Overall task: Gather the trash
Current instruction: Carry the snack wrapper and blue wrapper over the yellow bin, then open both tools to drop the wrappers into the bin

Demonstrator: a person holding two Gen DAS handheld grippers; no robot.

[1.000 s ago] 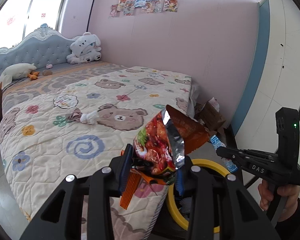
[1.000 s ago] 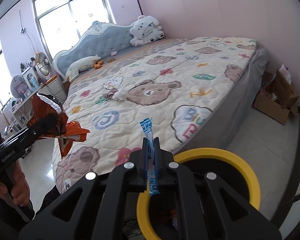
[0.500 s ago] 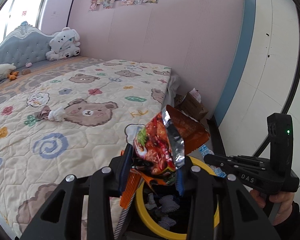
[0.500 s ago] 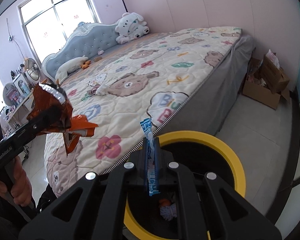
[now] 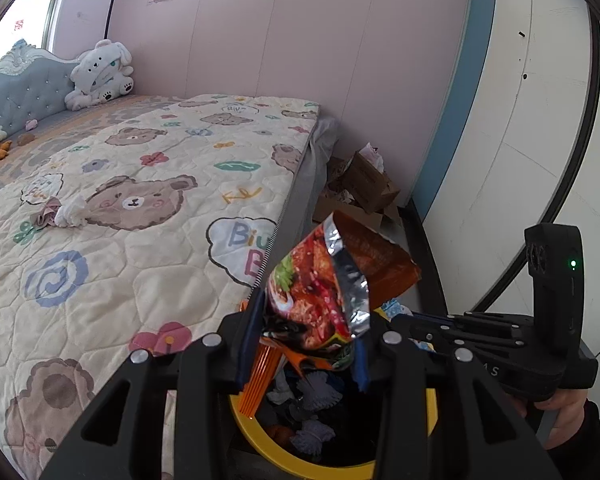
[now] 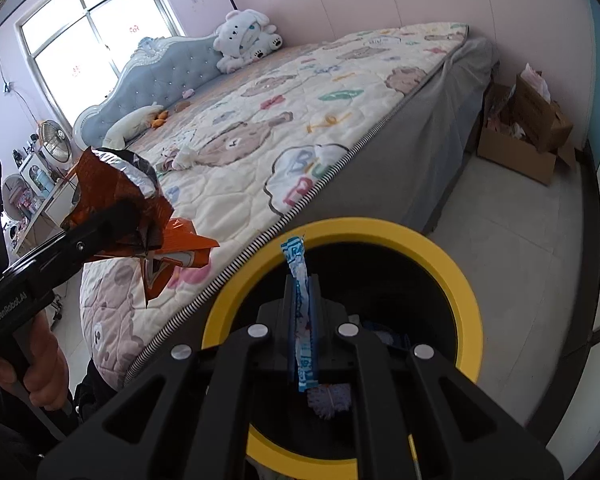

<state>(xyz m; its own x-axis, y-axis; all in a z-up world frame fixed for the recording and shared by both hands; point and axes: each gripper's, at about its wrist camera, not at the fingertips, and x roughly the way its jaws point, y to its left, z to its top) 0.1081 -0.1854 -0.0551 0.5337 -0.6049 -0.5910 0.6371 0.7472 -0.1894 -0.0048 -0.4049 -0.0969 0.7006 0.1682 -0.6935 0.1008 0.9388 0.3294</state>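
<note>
While both grippers hang over the yellow-rimmed bin (image 6: 452, 276) beside the bed (image 5: 148, 184), the left gripper (image 5: 304, 344) pinches a torn orange snack bag (image 5: 324, 292), the right gripper (image 6: 302, 320) a thin blue wrapper (image 6: 300, 304); a cardboard box (image 6: 528, 136) sits beyond the bin; crumpled tissue (image 5: 70, 214) lies on the quilt; the bin's contents are largely hidden by the fingers.

Trash bin (image 6: 466, 300) is being kept on the floor, just beside the bed's (image 5: 148, 184) foot corner. Snack bag (image 5: 320, 292) is being held above the bin's near rim; thin wrapper (image 6: 302, 320) is being held over the opening. Cardboard box (image 6: 528, 136) is sitting beyond, against the wall. Plush toy (image 5: 100, 74) is resting at the headboard.
</note>
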